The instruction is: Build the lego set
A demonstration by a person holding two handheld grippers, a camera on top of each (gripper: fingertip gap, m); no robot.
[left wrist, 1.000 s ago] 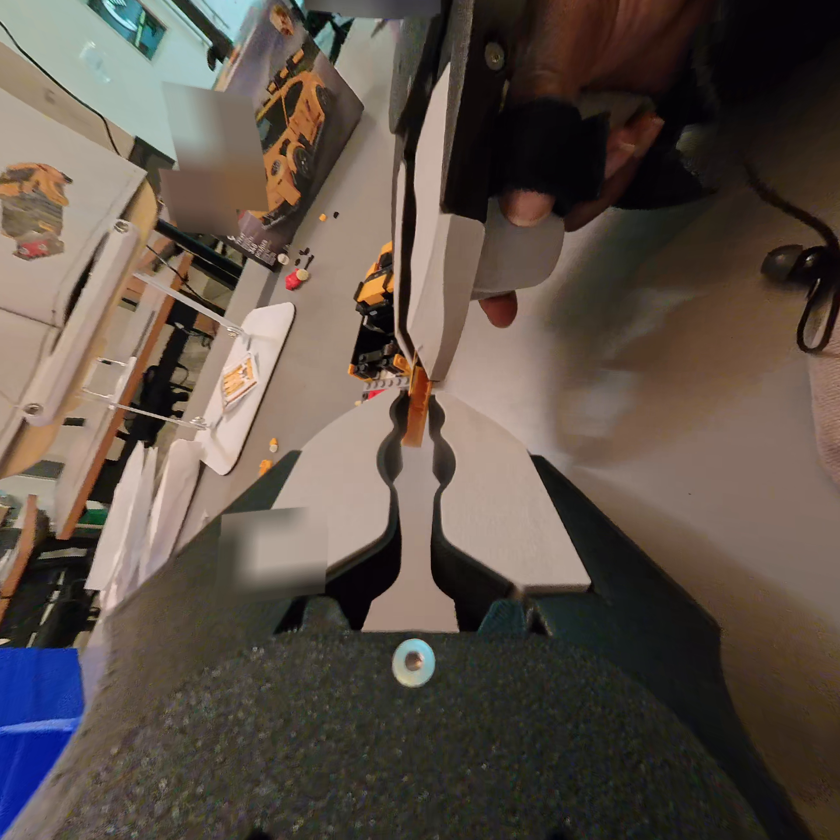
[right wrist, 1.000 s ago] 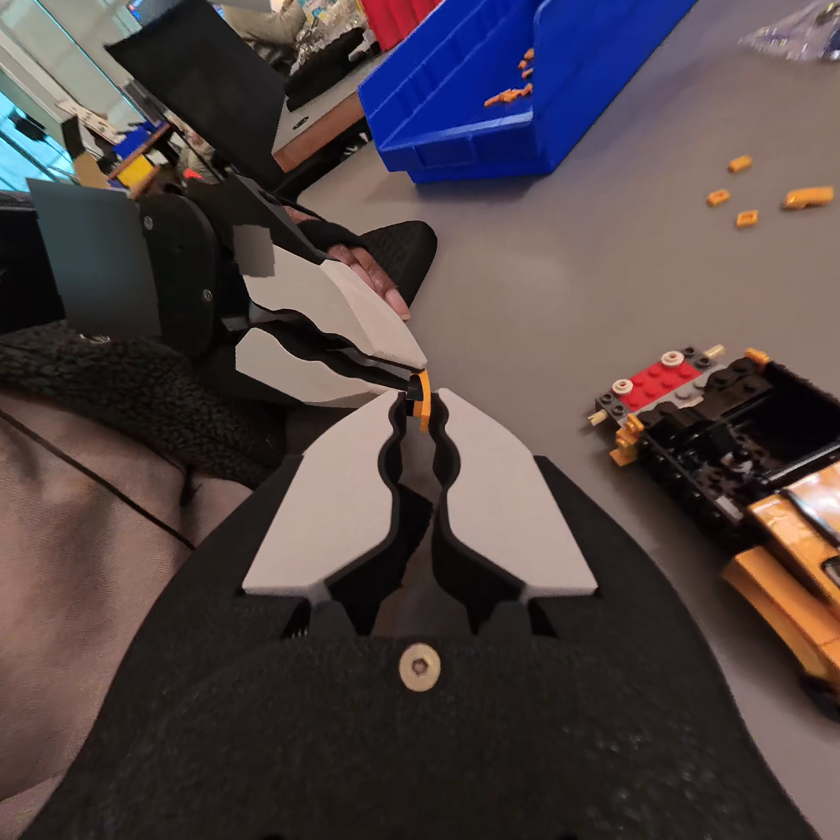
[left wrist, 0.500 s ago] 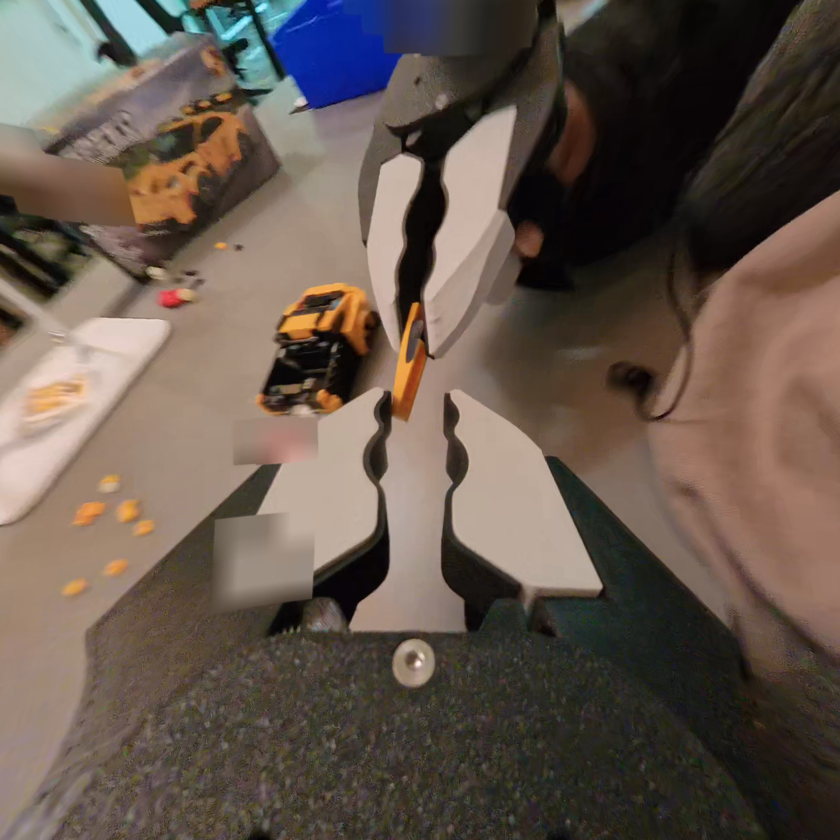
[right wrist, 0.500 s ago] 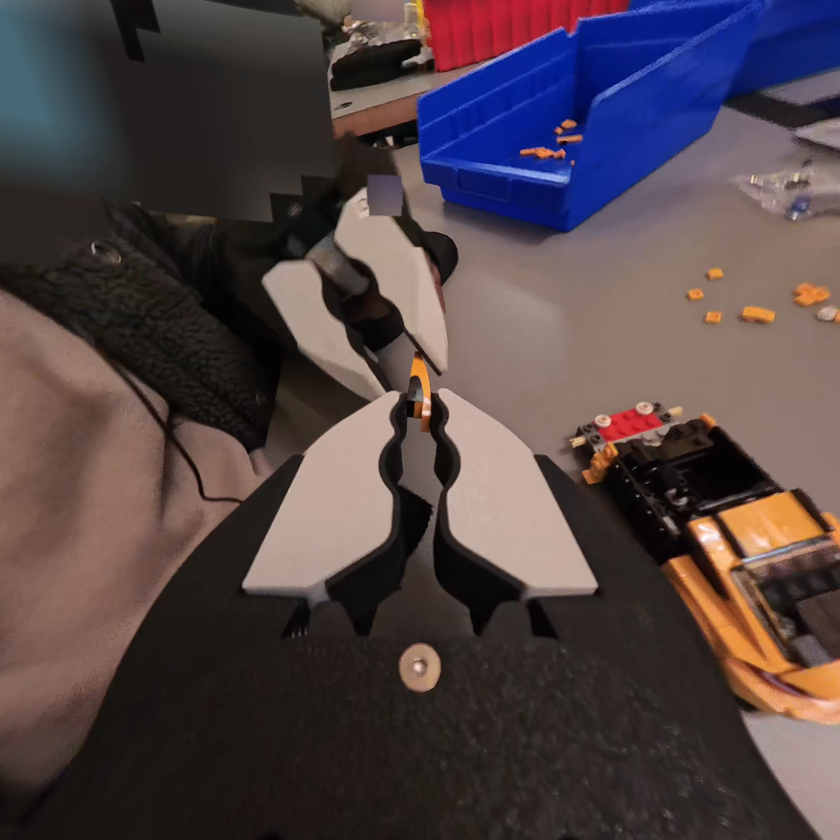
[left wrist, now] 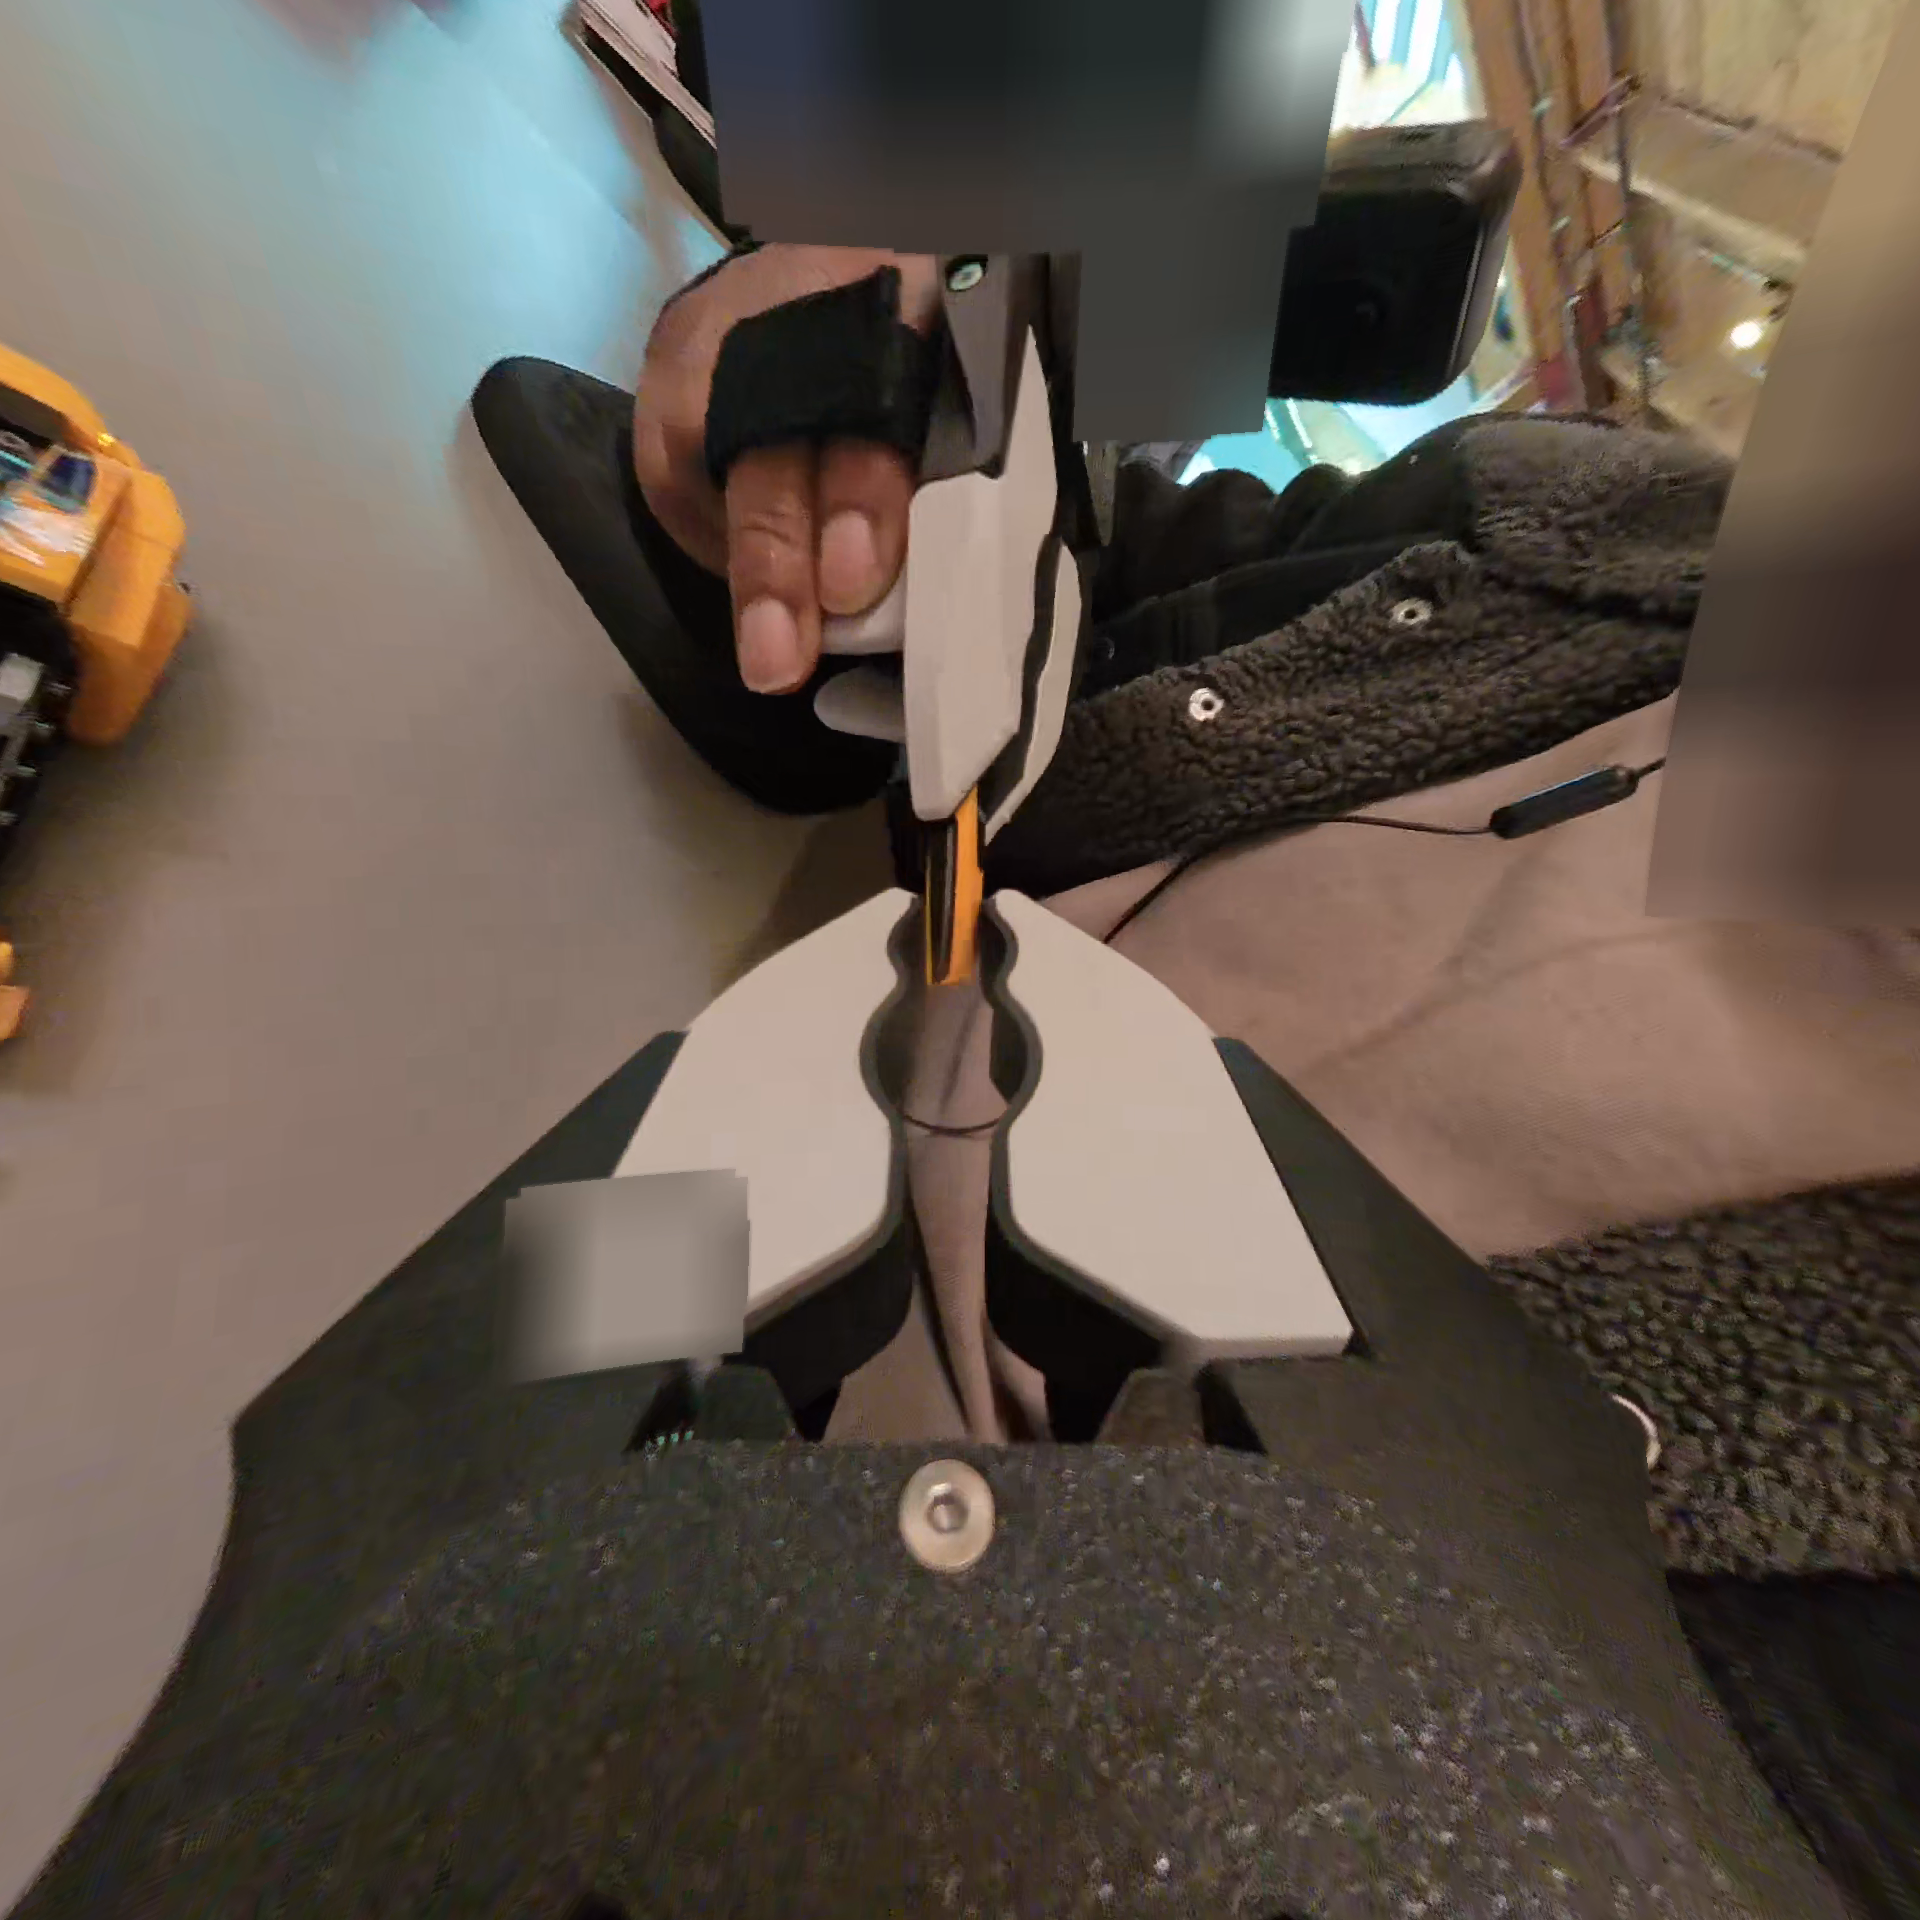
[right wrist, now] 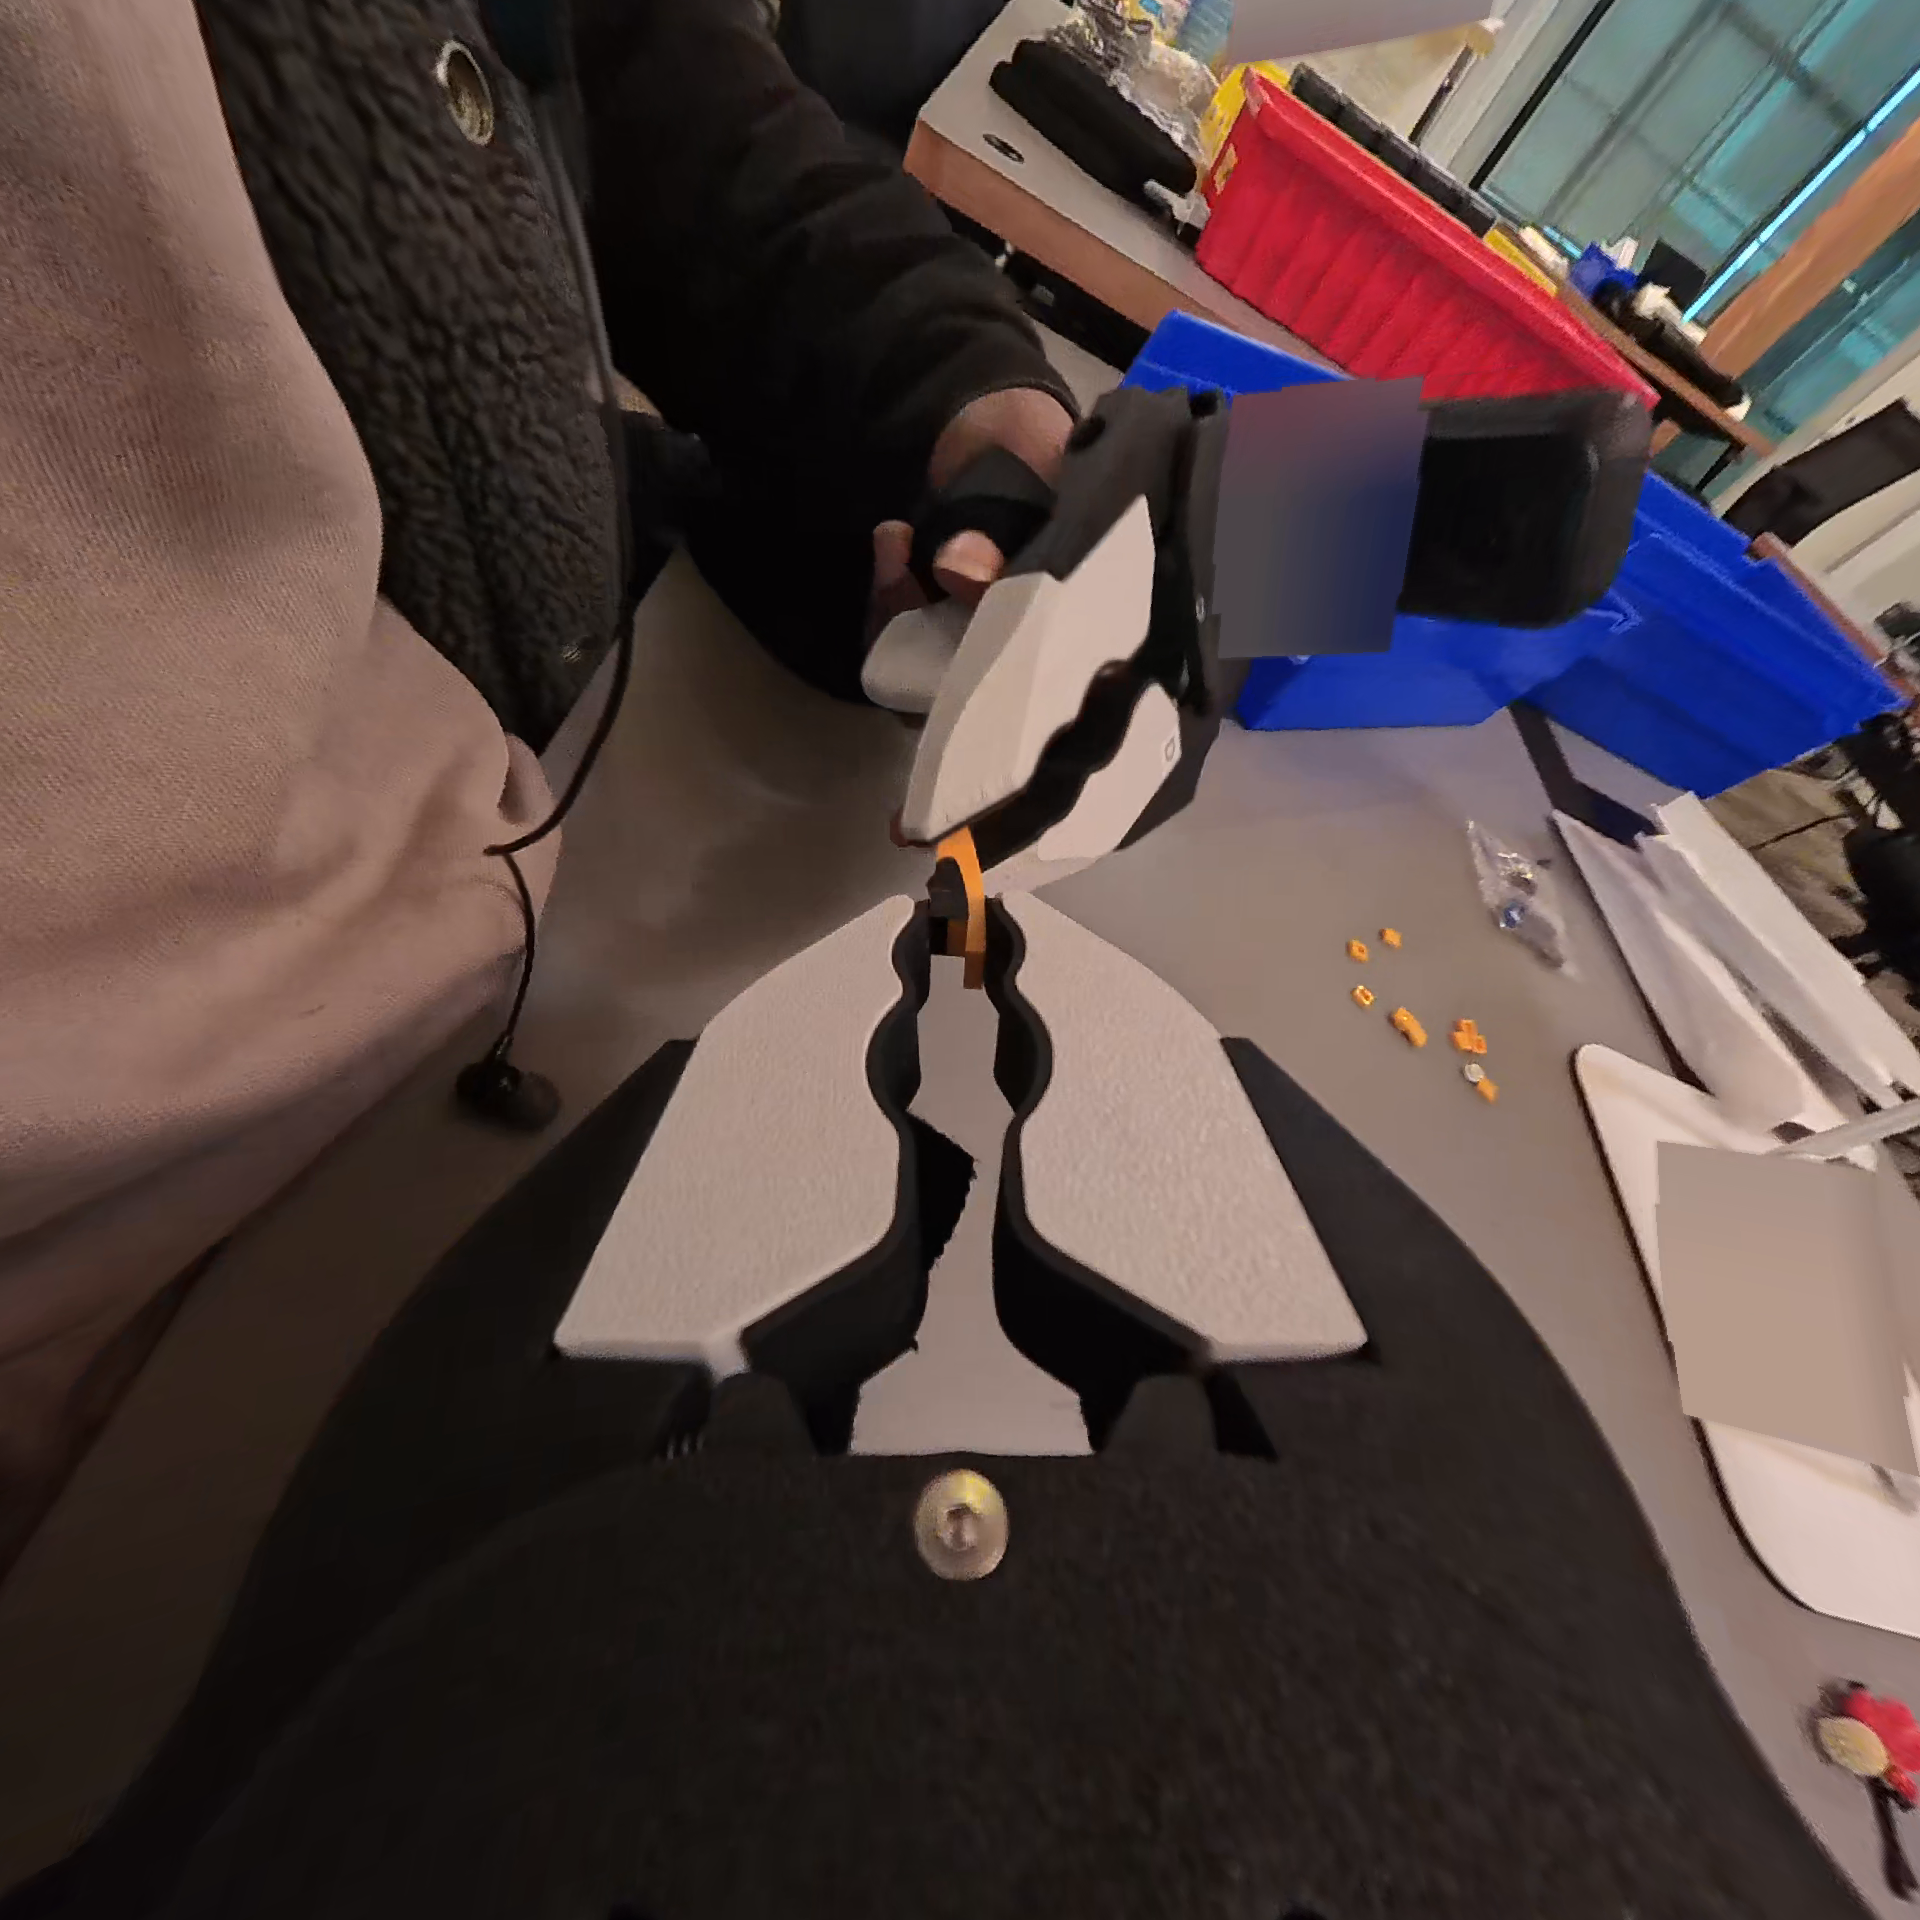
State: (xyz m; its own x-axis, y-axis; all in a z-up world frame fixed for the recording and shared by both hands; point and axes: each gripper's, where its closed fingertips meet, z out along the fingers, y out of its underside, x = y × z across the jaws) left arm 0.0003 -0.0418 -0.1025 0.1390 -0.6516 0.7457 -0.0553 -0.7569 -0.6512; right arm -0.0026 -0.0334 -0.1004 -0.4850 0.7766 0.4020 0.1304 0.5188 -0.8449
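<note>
Left gripper (left wrist: 951, 914): fingertips pinch orange-and-black brick piece (left wrist: 954, 904), frame centre. Right gripper (right wrist: 961, 920): pinches same piece (right wrist: 964, 904) from opposite end. Both above grey table (left wrist: 312, 727). Yellow toy car (left wrist: 73, 582) at left edge. Advice: keep tips aligned, squeeze steady, avoid twisting.

Grey table (right wrist: 1299, 914) carrying scattered small orange bricks (right wrist: 1413, 1023), blue bins (right wrist: 1558, 665), white sheets (right wrist: 1745, 997), clear plastic bag (right wrist: 1512, 883), orange brick-built car (left wrist: 73, 603)
</note>
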